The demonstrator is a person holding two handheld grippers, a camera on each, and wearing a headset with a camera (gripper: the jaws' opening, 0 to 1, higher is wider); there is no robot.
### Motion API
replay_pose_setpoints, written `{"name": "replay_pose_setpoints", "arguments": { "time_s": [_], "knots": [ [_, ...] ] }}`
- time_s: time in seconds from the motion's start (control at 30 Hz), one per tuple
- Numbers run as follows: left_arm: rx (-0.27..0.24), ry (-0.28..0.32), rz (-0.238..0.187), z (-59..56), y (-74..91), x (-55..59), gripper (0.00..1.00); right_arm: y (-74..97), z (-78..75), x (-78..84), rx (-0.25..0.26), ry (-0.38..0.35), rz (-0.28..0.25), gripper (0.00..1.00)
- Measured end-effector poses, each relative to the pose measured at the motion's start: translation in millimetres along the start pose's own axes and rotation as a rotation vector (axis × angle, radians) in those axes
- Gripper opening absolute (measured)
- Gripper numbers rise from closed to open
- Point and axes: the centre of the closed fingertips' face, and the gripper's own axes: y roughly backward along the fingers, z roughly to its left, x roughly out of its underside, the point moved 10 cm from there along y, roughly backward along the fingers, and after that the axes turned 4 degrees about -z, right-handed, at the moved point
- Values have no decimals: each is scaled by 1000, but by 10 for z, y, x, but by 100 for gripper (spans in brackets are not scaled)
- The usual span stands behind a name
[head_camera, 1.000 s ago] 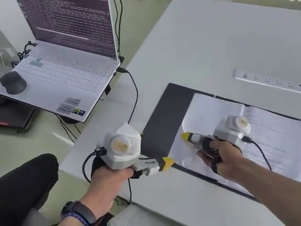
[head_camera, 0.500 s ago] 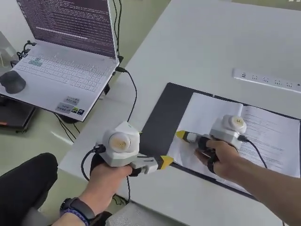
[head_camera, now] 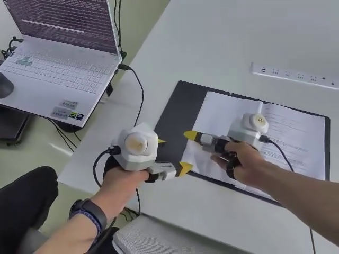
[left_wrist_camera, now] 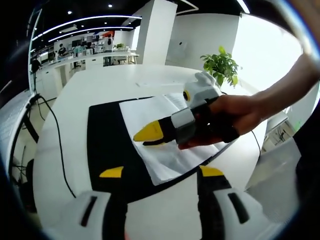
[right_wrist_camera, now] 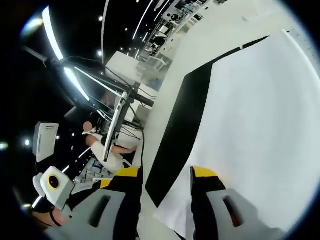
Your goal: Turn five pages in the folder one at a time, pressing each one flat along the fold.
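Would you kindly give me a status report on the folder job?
Left tongs open at folder edge. Right tongs open over left page. Nothing obstructing.

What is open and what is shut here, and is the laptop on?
folder: open, lying flat.
left page: down flat in the folder.
laptop: open, screen lit with text.
left gripper: open, jaws apart, holding nothing.
right gripper: open, jaws apart over the left page's edge, holding nothing.
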Motion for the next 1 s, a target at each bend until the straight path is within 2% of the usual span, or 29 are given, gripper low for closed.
{"name": "replay_pose_setpoints", "arguments": {
  "time_s": [0.17,0.3,0.37,0.53,0.7,0.73,0.8,0.9,0.93,0.97,1.0],
  "knots": [
    [18,-17,18,0,-201,-25,37,111,25,-172,-44,8,-59,36],
    [34,-36,22,-36,-329,-60,25,218,-39,-320,-44,15,-91,35],
    [46,-56,45,-57,-387,-51,20,289,-69,-376,-42,3,-114,32],
    [58,-85,83,-85,-470,0,14,496,-132,-473,-34,7,-161,31],
    [46,-71,113,-45,-536,116,11,692,-208,-501,-27,10,-184,29],
    [41,-79,120,-43,-542,138,9,734,-233,-504,-24,11,-186,29],
    [39,-152,158,-34,-552,215,7,798,-282,-508,-13,18,-189,29],
    [42,-169,189,-37,-567,310,9,877,-290,-480,-1,19,-191,29],
    [37,-181,189,-34,-565,323,8,924,-266,-457,6,17,-194,29],
    [29,-191,160,-28,-564,304,7,949,-257,-447,11,15,-195,29],
    [28,-180,173,-25,-559,310,6,972,-245,-442,13,15,-196,28]
  ]
}}
